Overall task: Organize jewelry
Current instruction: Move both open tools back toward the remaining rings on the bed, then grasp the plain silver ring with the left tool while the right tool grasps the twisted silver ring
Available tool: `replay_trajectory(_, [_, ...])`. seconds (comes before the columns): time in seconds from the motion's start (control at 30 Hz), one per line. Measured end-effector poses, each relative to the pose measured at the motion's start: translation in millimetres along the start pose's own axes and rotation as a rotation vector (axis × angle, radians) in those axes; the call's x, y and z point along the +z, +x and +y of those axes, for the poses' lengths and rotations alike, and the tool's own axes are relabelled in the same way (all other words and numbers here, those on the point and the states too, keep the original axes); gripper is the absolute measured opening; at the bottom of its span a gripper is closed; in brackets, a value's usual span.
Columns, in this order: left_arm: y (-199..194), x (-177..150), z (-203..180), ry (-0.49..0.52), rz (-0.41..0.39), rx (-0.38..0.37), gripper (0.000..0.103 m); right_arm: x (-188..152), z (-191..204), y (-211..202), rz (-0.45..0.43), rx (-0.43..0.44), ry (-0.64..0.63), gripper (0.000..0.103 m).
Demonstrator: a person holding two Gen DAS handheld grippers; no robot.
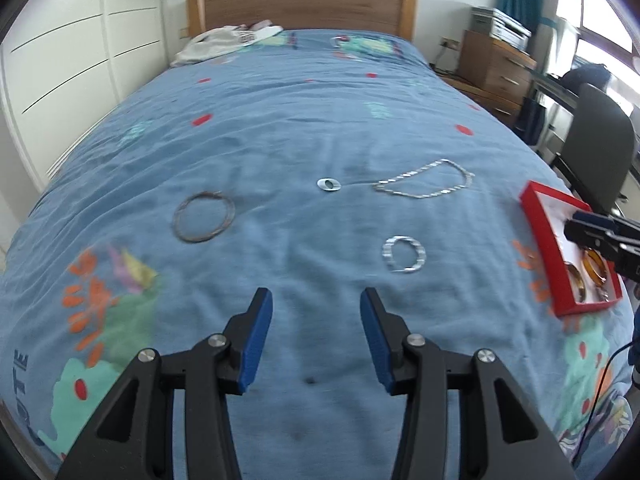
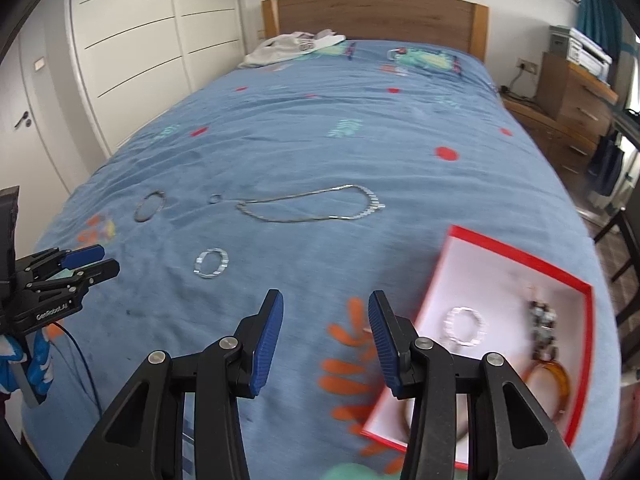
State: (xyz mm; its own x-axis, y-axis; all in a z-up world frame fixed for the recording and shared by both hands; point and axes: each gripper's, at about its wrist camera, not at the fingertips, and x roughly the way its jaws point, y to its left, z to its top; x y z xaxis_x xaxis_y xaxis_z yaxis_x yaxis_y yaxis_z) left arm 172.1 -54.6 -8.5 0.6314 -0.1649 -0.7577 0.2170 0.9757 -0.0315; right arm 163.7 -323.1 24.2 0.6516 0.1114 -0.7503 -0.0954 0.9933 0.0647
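Note:
On the blue bedspread lie a thin wire bangle [image 1: 204, 217] [image 2: 150, 205], a small oval ring [image 1: 328, 184] [image 2: 215, 199], a silver chain necklace [image 1: 426, 179] [image 2: 312, 204] and a silver link bracelet [image 1: 403, 254] [image 2: 212, 263]. A red box [image 1: 536, 216] [image 2: 520, 257] at the bed's right side holds another silver bracelet [image 2: 465, 326], a dark beaded piece [image 2: 542, 320] and an amber bangle [image 2: 554, 380]. My left gripper [image 1: 316, 300] [image 2: 106, 260] hovers open and empty, short of the link bracelet. My right gripper [image 2: 326, 304] [image 1: 576, 226] is open and empty by the box's left edge.
The bed has a wooden headboard [image 1: 300, 4] with crumpled light cloth [image 1: 216, 44] at its far left. White wardrobe doors [image 2: 132, 40] line the left side. A wooden drawer unit [image 1: 492, 60] and a dark chair [image 1: 600, 152] stand to the right. A cable [image 2: 86, 364] hangs off the near edge.

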Motion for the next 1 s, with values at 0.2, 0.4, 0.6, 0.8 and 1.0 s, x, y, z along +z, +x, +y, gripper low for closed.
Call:
replay_trajectory(0.2, [7,-4,49,-0.088,-0.004,0.031,0.044,9,42,34,0.034,0.084,-0.021,0.044])
replay_trajectory(0.4, [19,-12,65,-0.108,0.015,0.037,0.044,15,68,61,0.064,0.12,-0.043,0.044])
replay_trajectory(0.6, [35,-13,69,-0.122,0.027,0.027,0.044,16,79,84,0.092,0.153,-0.036,0.045])
replay_trajectory(0.8, [52,-6,67,-0.121,0.03,0.015,0.044,13,88,108,0.12,0.182,-0.036,0.046])
replay_trajectory(1.0, [74,10,55,-0.094,0.03,-0.019,0.044,15,91,128,0.121,0.194,-0.027,0.053])
